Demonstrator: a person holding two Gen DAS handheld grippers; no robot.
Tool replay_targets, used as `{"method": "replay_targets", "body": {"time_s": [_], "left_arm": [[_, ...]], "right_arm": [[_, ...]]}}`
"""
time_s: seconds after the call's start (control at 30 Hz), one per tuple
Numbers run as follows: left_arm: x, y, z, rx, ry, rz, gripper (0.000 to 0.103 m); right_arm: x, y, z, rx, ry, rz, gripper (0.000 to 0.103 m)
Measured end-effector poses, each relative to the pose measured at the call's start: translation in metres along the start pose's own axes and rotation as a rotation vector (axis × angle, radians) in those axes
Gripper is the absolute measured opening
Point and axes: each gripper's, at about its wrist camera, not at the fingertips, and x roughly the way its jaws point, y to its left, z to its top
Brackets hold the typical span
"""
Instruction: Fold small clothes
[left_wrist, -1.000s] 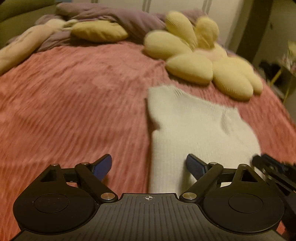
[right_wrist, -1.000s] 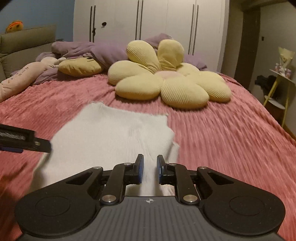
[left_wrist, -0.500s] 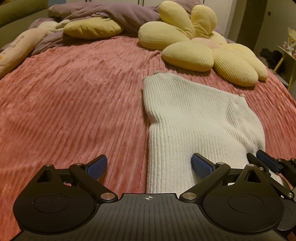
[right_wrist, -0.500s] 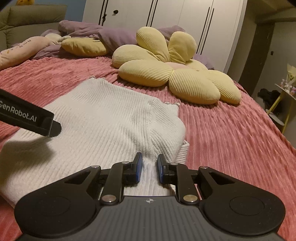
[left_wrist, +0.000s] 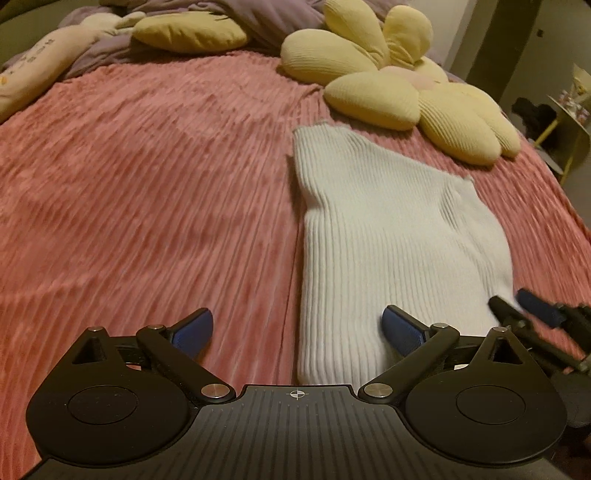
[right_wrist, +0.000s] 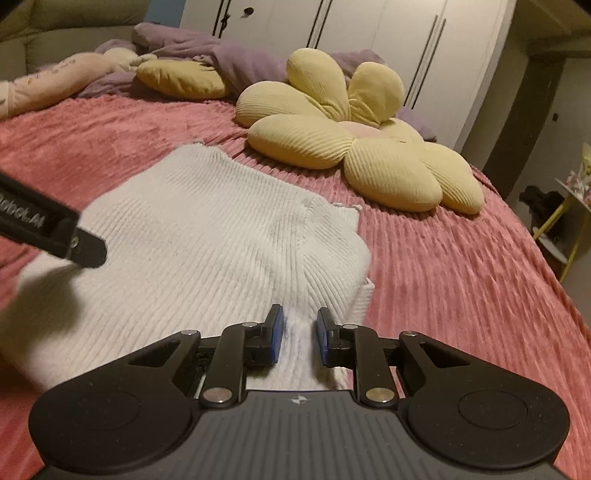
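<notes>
On the pink ribbed bedspread (left_wrist: 147, 192), white ribbed sweater (right_wrist: 207, 236) lies folded; left gripper (left_wrist: 297, 328) spread wide, right gripper (right_wrist: 297, 339) jaws just parted, knit between them unpinched.

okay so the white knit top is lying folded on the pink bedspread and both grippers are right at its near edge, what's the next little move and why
Probably draw the right gripper back off the white knit top. Its jaws have just been opening, with the top's near edge between them but no longer pinched. The left gripper is wide open, and the top lies flat on the pink bedspread.
</notes>
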Motion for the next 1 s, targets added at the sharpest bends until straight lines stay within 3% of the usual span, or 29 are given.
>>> {"method": "replay_targets", "body": {"time_s": [0.13,0.2,0.37,0.67,0.87,1.0], "left_arm": [[-0.013,0.009,-0.021,-0.022,0.022,-0.016,0.102],[-0.018,0.009,-0.034,-0.024,0.046,-0.014,0.102],[-0.032,-0.005,-0.059,0.044,0.031,-0.019,0.101],[-0.028,-0.013,-0.073,0.097,-0.073,0.107,0.101],[-0.018,-0.015,-0.066,0.113,-0.116,0.191,0.102],[-0.018,-0.017,-0.071,0.137,-0.148,0.212,0.102]], "right_arm": [[-0.033,-0.012,-0.017,0.066,0.0,0.037,0.033],[-0.045,-0.019,-0.027,0.119,0.043,0.051,0.036],[-0.073,-0.033,-0.051,0.239,0.065,0.09,0.038],[-0.077,-0.034,-0.065,0.325,0.099,0.142,0.042],[-0.066,-0.024,-0.06,0.318,0.06,0.08,0.053],[-0.059,-0.009,-0.056,0.219,0.034,0.01,0.056]]}}
